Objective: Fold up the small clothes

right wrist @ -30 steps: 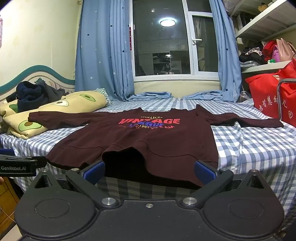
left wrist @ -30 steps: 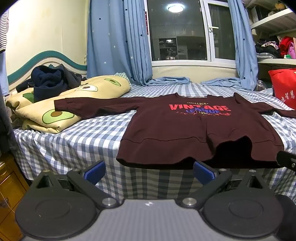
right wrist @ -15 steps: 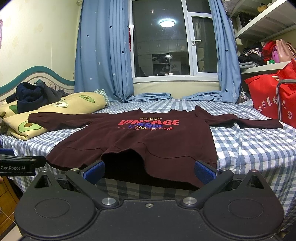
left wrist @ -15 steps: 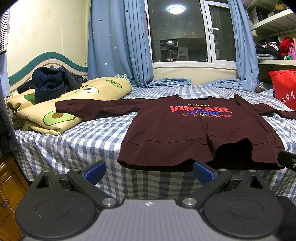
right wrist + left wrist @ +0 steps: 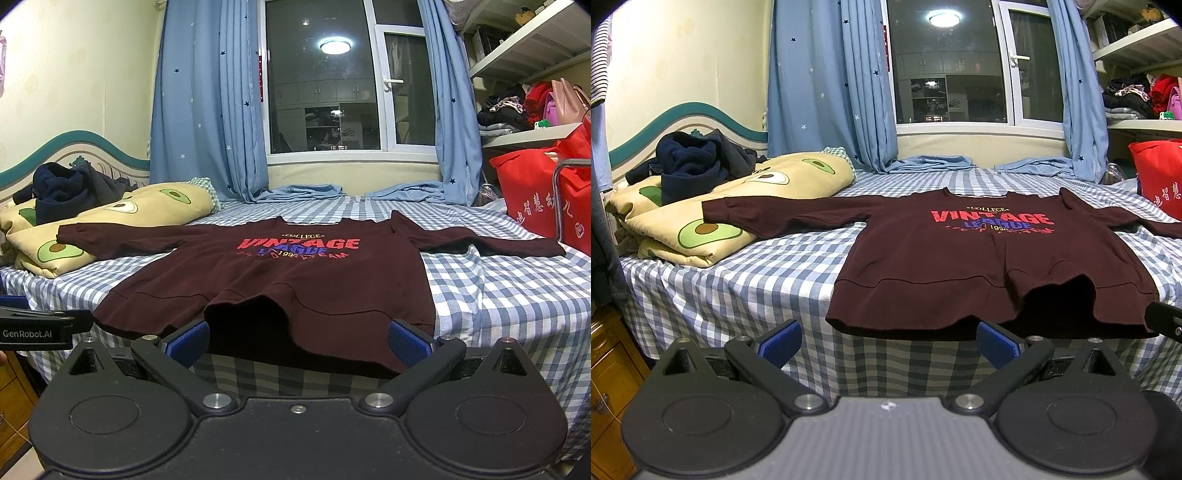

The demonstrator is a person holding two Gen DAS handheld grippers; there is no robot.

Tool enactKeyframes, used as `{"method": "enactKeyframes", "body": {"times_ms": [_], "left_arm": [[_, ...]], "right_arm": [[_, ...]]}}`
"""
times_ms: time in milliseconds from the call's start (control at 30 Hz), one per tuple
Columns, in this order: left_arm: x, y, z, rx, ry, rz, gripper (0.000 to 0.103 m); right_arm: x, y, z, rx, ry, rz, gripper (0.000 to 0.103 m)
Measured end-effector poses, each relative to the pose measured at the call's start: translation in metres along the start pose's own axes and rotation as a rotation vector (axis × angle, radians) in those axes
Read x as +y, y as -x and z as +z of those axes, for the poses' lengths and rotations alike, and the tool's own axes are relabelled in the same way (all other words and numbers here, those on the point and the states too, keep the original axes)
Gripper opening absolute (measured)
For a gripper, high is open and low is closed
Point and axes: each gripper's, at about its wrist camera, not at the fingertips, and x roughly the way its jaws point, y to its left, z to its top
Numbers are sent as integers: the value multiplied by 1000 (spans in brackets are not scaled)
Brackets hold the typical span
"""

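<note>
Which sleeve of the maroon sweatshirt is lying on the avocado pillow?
The sleeve on the headboard side: its cuff rests on the avocado pillow. The other sleeve lies flat on the checked sheet toward the red bag.

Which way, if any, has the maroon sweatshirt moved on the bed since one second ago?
No. The sweatshirt lies as before: one sleeve on the avocado pillow, hem at the bed edge.

Maroon sweatshirt point(image 5: 280, 280) flat on checked bed point(image 5: 498, 295), print up, sleeves spread, hem overhanging near edge. Right hand-held gripper point(image 5: 298, 341) spread wide, empty, just before hem. Left sleeve on avocado pillow point(image 5: 110, 218).
</note>
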Motion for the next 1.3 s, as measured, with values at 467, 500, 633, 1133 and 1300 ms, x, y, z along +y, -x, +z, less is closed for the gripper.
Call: {"method": "enactKeyframes", "body": {"times_ms": [467, 500, 633, 1133, 1300], "left_arm": [[0, 0, 0, 0, 0, 0, 102], [0, 0, 0, 1, -1, 0, 102], [-1, 0, 0, 2, -1, 1, 102], [-10, -12, 2, 29, -18, -5, 102], [-15, -22, 9, 53, -31, -14, 102]], "right_arm": [[0, 0, 0, 0, -1, 1, 103], [-1, 0, 0, 1, -1, 0, 103], [1, 0, -1, 1, -1, 0, 103], [2, -8, 1, 27, -4, -4, 103], [0, -17, 3, 39, -4, -17, 103]]}}
